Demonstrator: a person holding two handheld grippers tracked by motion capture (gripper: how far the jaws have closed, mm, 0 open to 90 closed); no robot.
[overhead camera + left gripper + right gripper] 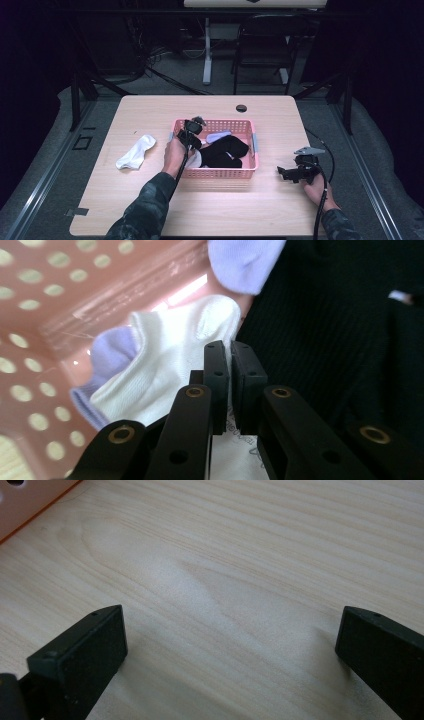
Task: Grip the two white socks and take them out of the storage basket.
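- Landmark for everything here is the pink basket [250,145], sitting mid-table [150,210].
- The left gripper [192,132] is dipped into the basket's left end. From the high view its tips are buried behind the hand [174,152] and the basket wall, so you can't really see the grip from there.
- The left gripper view clears it up: jaws squeezed nearly together, pinching a fold of the white sock [175,360] right at its edge. How much fabric is actually caught is hard to say, since the jaws cover it.
- That sock lies in the basket's left end, tight against the perforated wall, with a lavender cuff [112,347] poking out. A black garment [325,330] butts right up on its other side, and another pale lilac piece [245,260] is cut off by the frame's top.
- So not much wiggle room in there: wall on one side, black pile on the other.
- A second white sock [136,152] lies on bare table well left of the basket.
- The right gripper [295,172] rests right of the basket, jaws spread wide over bare wood, nothing between them. Only a sliver of the basket's corner [30,500] shows in its own view.
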